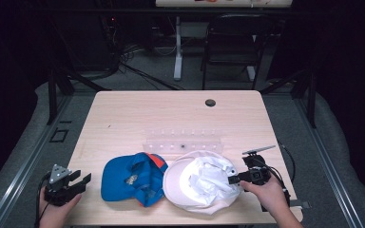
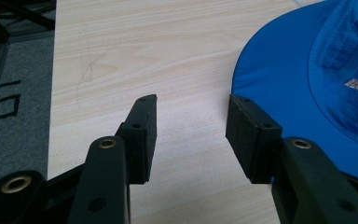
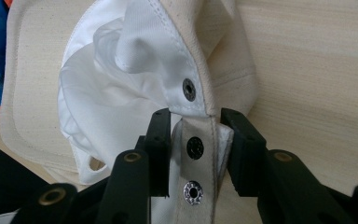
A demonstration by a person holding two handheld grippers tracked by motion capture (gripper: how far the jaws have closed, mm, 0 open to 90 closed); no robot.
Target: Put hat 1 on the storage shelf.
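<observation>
The right tongs (image 3: 193, 140) pinch the snap strap (image 3: 196, 154) at the white cap's (image 1: 199, 183) rear edge. The left tongs (image 2: 191, 135) stand spread over bare desk (image 1: 171, 114), just beside the blue cap's (image 2: 279, 79) brim.

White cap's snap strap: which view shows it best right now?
The right gripper view: the snap strap fills the gap between the right gripper's fingers, snaps visible. The high view shows the white cap whole, its strap too small to read. The left gripper view gives no look at it.
</observation>
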